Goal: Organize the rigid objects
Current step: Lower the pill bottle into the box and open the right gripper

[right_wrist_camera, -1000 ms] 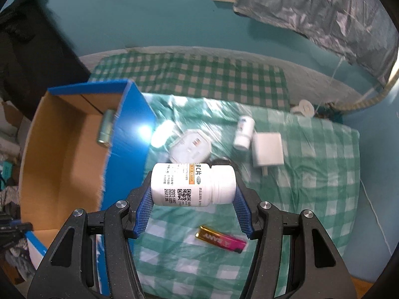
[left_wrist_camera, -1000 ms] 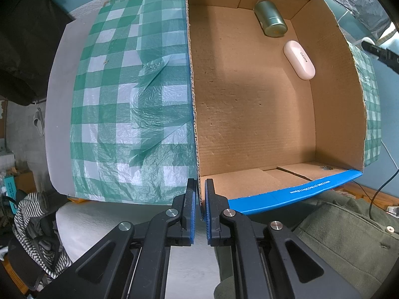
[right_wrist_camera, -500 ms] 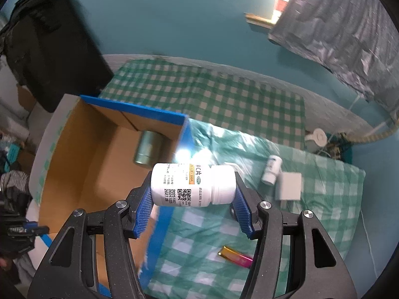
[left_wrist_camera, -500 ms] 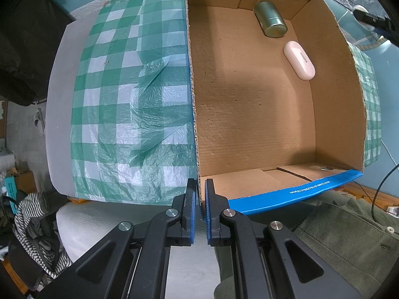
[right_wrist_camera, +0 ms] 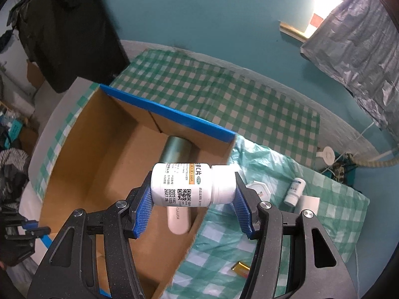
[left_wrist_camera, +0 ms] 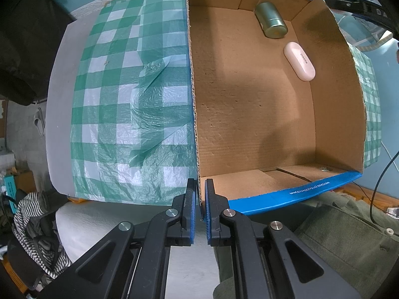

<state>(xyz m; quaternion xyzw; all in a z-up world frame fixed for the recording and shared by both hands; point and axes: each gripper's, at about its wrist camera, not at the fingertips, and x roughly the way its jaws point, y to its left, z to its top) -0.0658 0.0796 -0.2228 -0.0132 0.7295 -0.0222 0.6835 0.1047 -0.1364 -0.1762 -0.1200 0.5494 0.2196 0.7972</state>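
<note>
Two items already in the cardboard box, white bottle clamped in right gripper above it, left gripper pinched shut on box wall, several more at 3 o'clock on the bench.

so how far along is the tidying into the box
Done: a green tin and a pink case lie in the cardboard box. In hand: the right tool holds a white pill bottle above the box. Left: small bottle, white adapter, white hexagonal thing, gold item.

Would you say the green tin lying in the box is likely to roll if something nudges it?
Probably yes: the tin lies on its side, a smooth cylinder, so it may roll sideways. The box corner beside it would likely stop it soon. It looks metal, so presumably stiff.
</note>
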